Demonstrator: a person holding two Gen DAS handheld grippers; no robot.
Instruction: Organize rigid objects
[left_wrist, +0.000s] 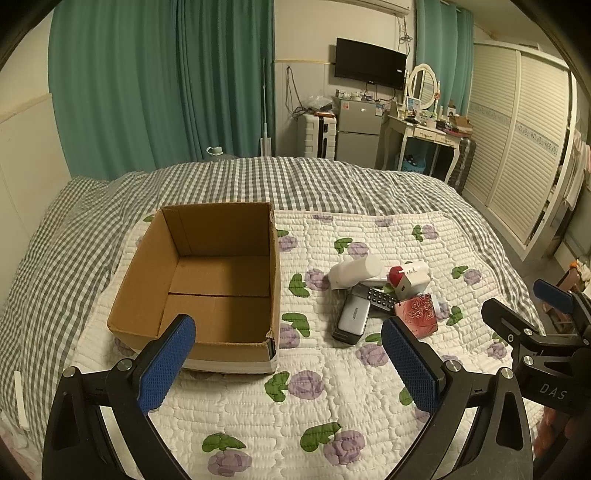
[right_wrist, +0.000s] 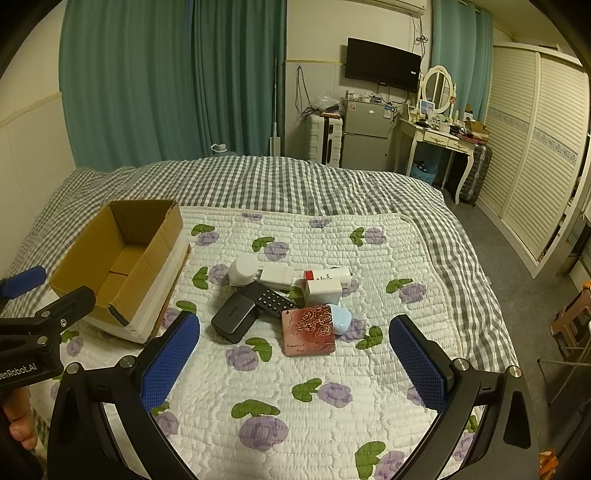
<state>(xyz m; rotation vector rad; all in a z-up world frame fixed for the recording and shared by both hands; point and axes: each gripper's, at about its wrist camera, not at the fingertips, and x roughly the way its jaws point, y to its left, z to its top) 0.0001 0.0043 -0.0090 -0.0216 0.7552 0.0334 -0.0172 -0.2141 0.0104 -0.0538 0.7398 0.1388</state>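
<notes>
An empty cardboard box (left_wrist: 207, 273) (right_wrist: 122, 258) stands open on the floral quilt. To its right lies a pile: a white bottle (left_wrist: 354, 271) (right_wrist: 243, 269), a black remote (left_wrist: 376, 297) (right_wrist: 271, 297), a dark grey case (left_wrist: 352, 317) (right_wrist: 234, 317), a red rose-patterned box (left_wrist: 417, 314) (right_wrist: 308, 334), a white charger (left_wrist: 410, 282) (right_wrist: 323, 290) and a pale blue item (right_wrist: 341, 317). My left gripper (left_wrist: 288, 363) hovers open in front of the box. My right gripper (right_wrist: 295, 356) hovers open just short of the pile. Neither holds anything.
The quilt (right_wrist: 295, 406) lies on a grey checked bedspread (left_wrist: 295, 177). Beyond the bed stand teal curtains (left_wrist: 162, 81), a small fridge (left_wrist: 360, 131), a dressing table (right_wrist: 439, 136) and a louvred wardrobe (right_wrist: 535, 147). A hand (right_wrist: 18, 424) holds the left gripper's handle.
</notes>
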